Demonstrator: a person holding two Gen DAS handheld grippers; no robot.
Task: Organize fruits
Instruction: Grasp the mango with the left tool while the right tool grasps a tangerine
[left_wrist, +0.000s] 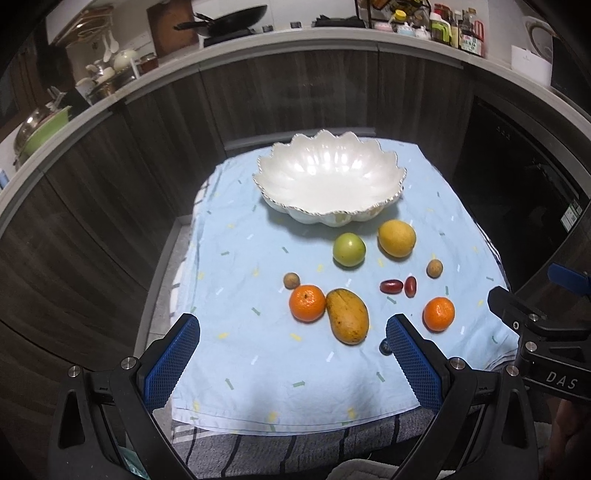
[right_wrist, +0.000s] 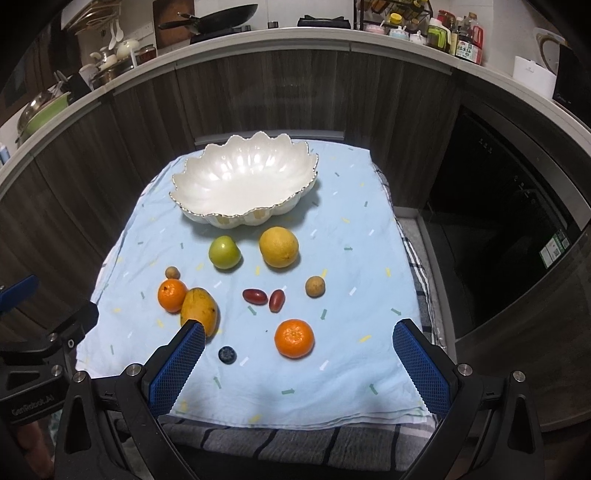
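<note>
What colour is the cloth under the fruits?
Light blue cloth with small coloured dashes; right wrist view.

Ten pieces of fruit are lying on one light blue cloth (right_wrist: 351, 280): two mandarins (right_wrist: 294, 338) (right_wrist: 172, 295), two red grape tomatoes (right_wrist: 255, 296) (right_wrist: 277, 300), two small brown longans (right_wrist: 315, 286) (right_wrist: 172, 273), one mango (right_wrist: 199, 308), one lemon (right_wrist: 278, 246), one green fruit (right_wrist: 224, 252) and one blueberry (right_wrist: 227, 354). One white scalloped bowl (right_wrist: 258, 216) is sitting behind them.

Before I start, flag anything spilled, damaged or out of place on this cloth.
Nothing spilled or broken. The bowl sits upright with nothing in it, and every fruit lies loose on the cloth. The mango has dark spots and touches one orange.
</note>
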